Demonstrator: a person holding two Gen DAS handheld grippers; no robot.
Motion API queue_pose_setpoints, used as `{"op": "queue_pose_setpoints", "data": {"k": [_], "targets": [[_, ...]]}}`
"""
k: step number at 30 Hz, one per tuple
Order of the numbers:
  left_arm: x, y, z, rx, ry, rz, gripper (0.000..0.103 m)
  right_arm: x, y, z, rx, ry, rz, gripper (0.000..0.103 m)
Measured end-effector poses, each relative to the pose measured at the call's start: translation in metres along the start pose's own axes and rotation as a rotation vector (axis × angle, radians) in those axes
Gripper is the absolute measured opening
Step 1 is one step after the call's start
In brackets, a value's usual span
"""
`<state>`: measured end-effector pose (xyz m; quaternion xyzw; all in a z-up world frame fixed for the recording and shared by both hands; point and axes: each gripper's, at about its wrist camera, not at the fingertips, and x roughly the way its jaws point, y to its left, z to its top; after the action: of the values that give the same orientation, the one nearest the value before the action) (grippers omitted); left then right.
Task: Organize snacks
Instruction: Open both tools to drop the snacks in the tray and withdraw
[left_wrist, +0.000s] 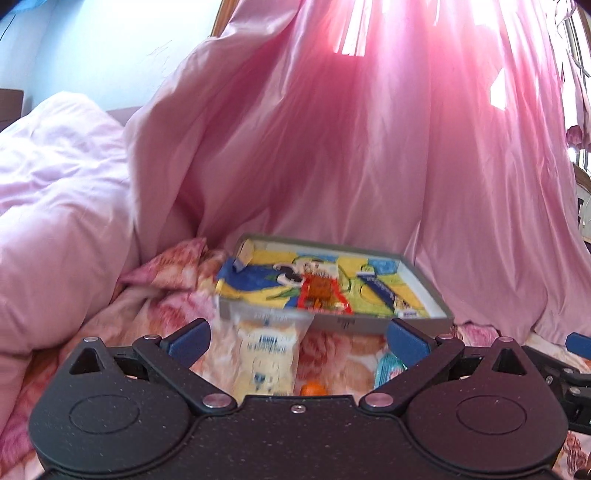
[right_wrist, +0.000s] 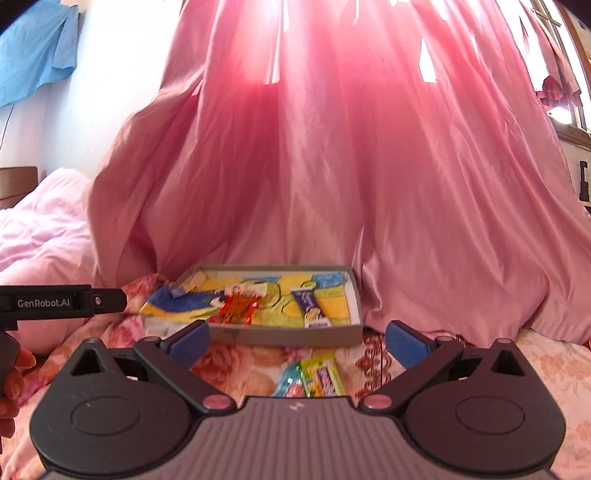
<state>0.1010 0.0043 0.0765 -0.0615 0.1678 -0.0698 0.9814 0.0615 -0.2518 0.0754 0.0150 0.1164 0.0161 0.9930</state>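
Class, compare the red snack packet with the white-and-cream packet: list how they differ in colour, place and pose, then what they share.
Colour: the red snack packet is red and orange; the white-and-cream packet is pale with blue print.
Place: the red packet lies inside the grey tray; the white-and-cream packet lies outside it on the floral bedspread.
Pose: the red packet lies wholly within the tray; the pale packet's far end reaches the tray's front wall.
Shared: neither is gripped.

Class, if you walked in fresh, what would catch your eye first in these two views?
The glowing pink curtain fills the background. Below it a shallow grey box on the floral bedspread holds a red snack packet. In the foreground, more snack packets lie between the open right gripper fingers.
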Motion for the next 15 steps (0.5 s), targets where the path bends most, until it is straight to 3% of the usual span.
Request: {"op": "queue_pose_setpoints", "data": {"k": [9, 15], "targets": [[-0.014, 0.003, -0.036, 0.039, 0.077, 0.026, 0.101, -0.016, 0.017, -0.028, -0.040, 0.052, 0.005, 0.103], [-0.001, 0.006, -0.061, 0.026, 0.209, 0.018, 0.101, -0.012, 0.024, -0.059, -0.030, 0.167, 0.004, 0.103]]}}
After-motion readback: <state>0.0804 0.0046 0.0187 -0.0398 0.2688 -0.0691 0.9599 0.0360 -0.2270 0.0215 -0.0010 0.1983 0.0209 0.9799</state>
